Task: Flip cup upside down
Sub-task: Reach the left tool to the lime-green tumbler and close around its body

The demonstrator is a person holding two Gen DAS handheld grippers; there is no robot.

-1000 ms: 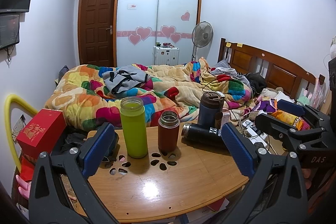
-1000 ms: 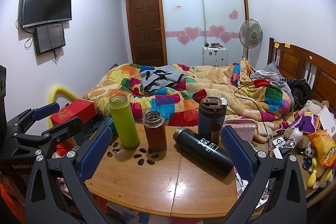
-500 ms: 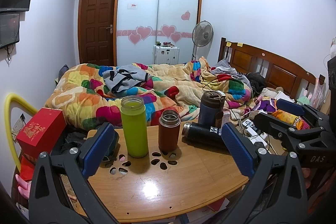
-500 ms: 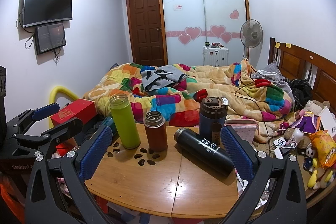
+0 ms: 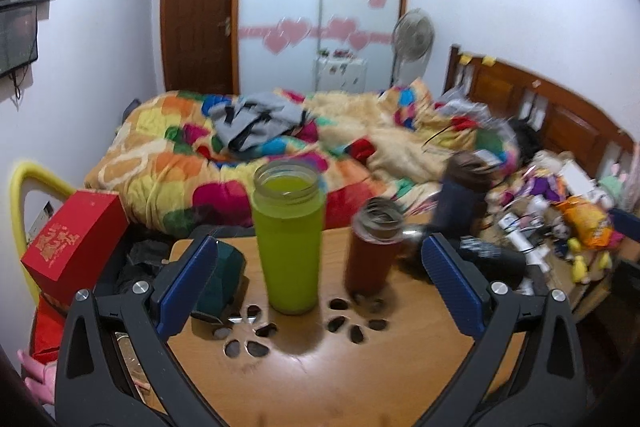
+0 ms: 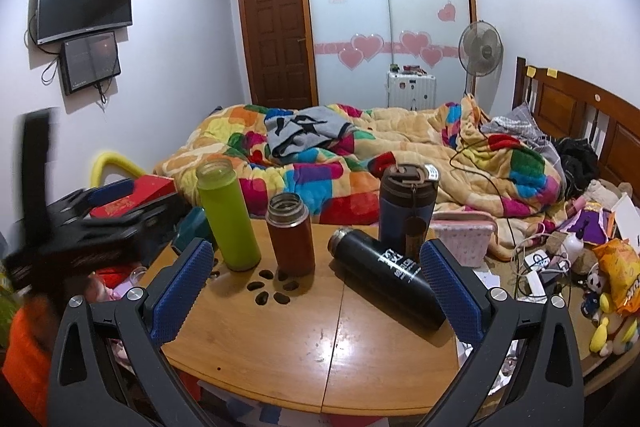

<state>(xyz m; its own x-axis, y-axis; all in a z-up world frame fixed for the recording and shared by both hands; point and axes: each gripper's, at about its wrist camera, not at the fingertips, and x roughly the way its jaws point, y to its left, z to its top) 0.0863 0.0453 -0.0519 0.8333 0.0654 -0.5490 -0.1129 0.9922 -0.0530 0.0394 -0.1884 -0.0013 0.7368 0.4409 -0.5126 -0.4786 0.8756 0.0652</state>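
Both grippers, left gripper (image 5: 320, 283) and right gripper (image 6: 316, 283), are spread wide and grasp nothing above the wooden table (image 6: 280, 339), where the green cup (image 5: 289, 239) stands upright, mouth up, beside the brown flask (image 6: 291, 234) and the black bottle (image 6: 386, 277) lying with illegible white lettering.

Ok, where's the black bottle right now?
In the right wrist view the black bottle lies on its side on the wooden table, right of the upright brown flask and just in front of the dark blue tumbler.
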